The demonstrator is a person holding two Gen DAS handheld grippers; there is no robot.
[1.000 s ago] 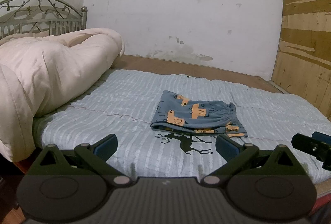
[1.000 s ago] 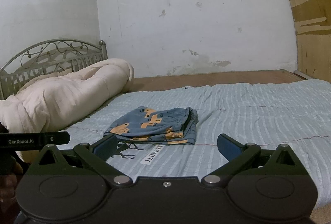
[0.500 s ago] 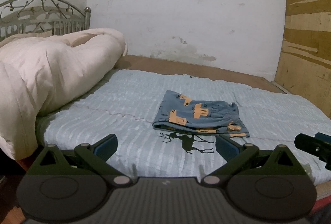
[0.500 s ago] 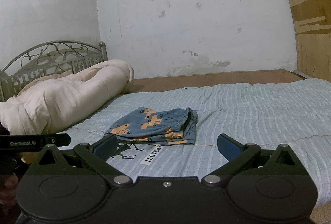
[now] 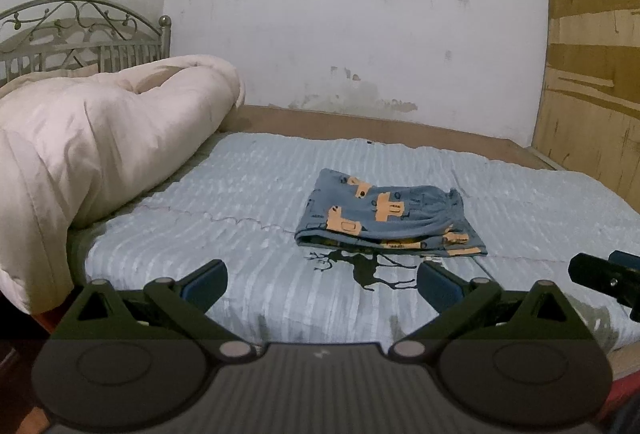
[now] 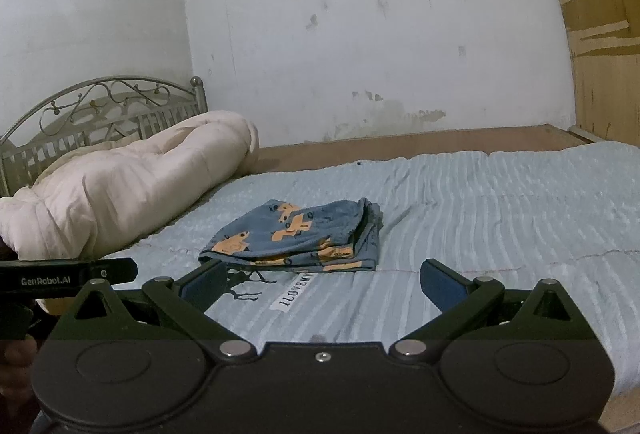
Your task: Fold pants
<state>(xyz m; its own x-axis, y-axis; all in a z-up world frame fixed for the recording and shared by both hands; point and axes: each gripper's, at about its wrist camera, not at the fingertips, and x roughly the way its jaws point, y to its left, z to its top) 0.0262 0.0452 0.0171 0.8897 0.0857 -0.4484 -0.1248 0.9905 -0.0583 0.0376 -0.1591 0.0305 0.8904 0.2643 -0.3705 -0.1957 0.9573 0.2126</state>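
Blue pants with orange prints (image 5: 384, 218) lie folded in a flat bundle on the pale blue striped bed cover (image 5: 248, 201); they also show in the right wrist view (image 6: 296, 234). My left gripper (image 5: 322, 284) is open and empty, held back near the bed's front edge, short of the pants. My right gripper (image 6: 322, 282) is open and empty, also short of the pants. Each gripper shows at the edge of the other's view.
A rolled cream duvet (image 5: 92, 153) lies at the left against a metal headboard (image 5: 80, 37). A white wall stands behind the bed and wooden panels (image 5: 592, 73) at the right. A black deer print (image 5: 360, 270) marks the cover before the pants.
Both grippers have drifted slightly back from the bed, so the pants sit a little farther off. The pants have not moved and both grippers stay open.
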